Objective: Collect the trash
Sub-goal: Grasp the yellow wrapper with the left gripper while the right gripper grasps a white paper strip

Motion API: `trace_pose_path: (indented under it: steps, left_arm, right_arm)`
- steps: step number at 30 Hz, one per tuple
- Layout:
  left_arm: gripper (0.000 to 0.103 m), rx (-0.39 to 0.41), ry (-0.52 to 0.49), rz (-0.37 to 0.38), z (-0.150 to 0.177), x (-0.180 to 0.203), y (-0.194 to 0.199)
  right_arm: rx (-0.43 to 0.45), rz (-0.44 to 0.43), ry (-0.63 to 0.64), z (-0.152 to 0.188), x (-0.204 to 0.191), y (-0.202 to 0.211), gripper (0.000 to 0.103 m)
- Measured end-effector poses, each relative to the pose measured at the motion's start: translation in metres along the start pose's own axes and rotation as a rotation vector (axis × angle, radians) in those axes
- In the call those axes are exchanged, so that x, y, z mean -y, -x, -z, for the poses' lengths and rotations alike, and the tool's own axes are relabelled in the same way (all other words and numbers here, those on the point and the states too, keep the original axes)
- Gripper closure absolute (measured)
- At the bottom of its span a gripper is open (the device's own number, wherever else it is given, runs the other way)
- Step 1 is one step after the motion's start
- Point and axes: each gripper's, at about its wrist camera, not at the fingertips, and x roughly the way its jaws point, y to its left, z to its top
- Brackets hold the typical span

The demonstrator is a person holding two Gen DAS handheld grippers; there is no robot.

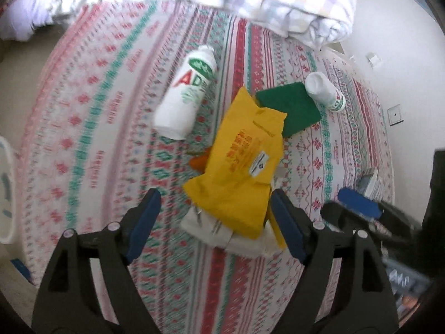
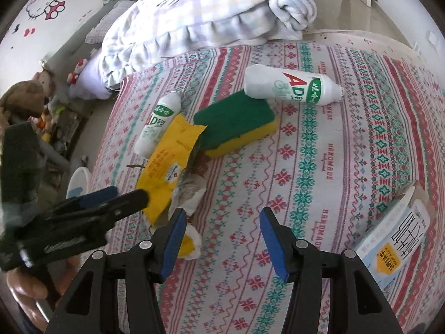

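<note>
My left gripper (image 1: 214, 220) gapes wide over the yellow wrapper (image 1: 242, 167) — pads not pressing it. My right gripper (image 2: 222, 239) stands half-open, empty, above the bedsheet (image 2: 333, 167).

I am working in a bedroom of a home, most likely a child's. Beneath my cameras lies a bed (image 2: 347, 139) covered in a sheet patterned with red and green stripes of cross-stitch motifs. A pale checked quilt (image 2: 211, 11) with a ruffled edge is bundled at the far end of the mattress, and a pillow (image 2: 107, 29) lies beyond it. The wall (image 2: 16, 5) behind carries a cartoon cat sticker (image 2: 48, 4) with a pink bow. Soft toys (image 2: 25, 97) sit heaped on the floor beside the bed. In the left wrist view, wall switches or sockets (image 1: 395, 114) show on a plain white wall.
</note>
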Motion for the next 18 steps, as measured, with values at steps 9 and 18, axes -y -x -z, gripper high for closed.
trace_pose_path:
  steps: [9, 18]
  left_arm:
    - [0.024, 0.003, 0.052, 0.048, -0.005, -0.001, -0.018]
    - [0.088, 0.019, 0.016, 0.087, -0.003, 0.002, -0.004]
  right_arm:
    - [-0.021, -0.029, 0.014, 0.004, -0.001, -0.003, 0.047]
    - [-0.041, -0.035, -0.004, 0.001, 0.002, -0.014, 0.047]
